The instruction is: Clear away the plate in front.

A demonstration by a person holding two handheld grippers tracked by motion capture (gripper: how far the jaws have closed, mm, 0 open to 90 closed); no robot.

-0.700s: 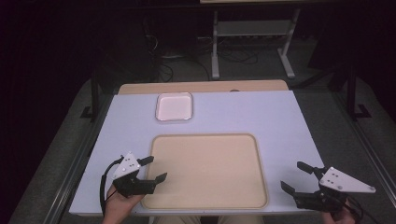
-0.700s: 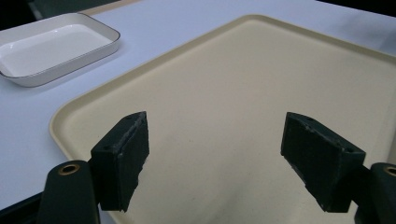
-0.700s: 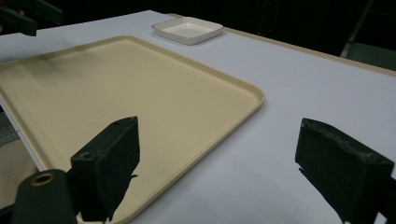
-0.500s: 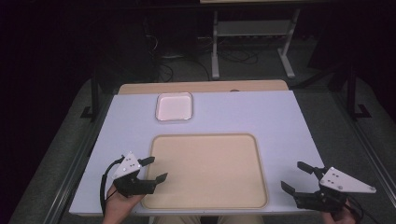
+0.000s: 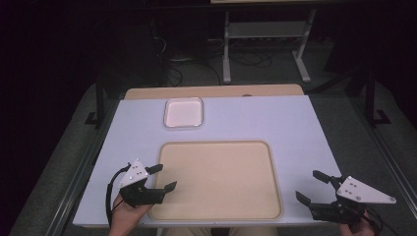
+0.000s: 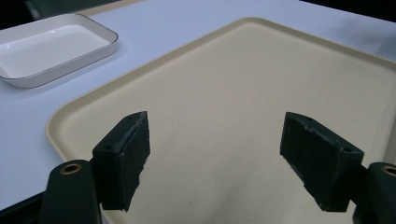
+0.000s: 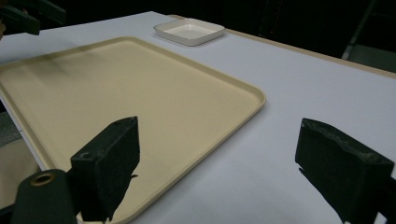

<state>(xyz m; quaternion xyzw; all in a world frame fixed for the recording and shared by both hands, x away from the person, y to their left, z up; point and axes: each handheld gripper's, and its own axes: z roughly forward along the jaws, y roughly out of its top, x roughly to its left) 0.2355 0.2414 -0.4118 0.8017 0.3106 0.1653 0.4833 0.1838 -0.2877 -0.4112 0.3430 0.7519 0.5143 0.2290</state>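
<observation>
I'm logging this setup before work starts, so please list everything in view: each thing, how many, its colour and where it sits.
tray: one, beige, bare, on the near middle of the table.
dish: one, white, square, bare, beyond the tray's far left corner, apart from it.
table top: one, pale white sheet over a tan board that shows along the far edge.
metal stand: one, grey, on the dark floor beyond the table.
left gripper: one, black, jaws open over the tray's near left corner, holding nothing.
right gripper: one, black, jaws open, right of the tray, holding nothing.
</observation>
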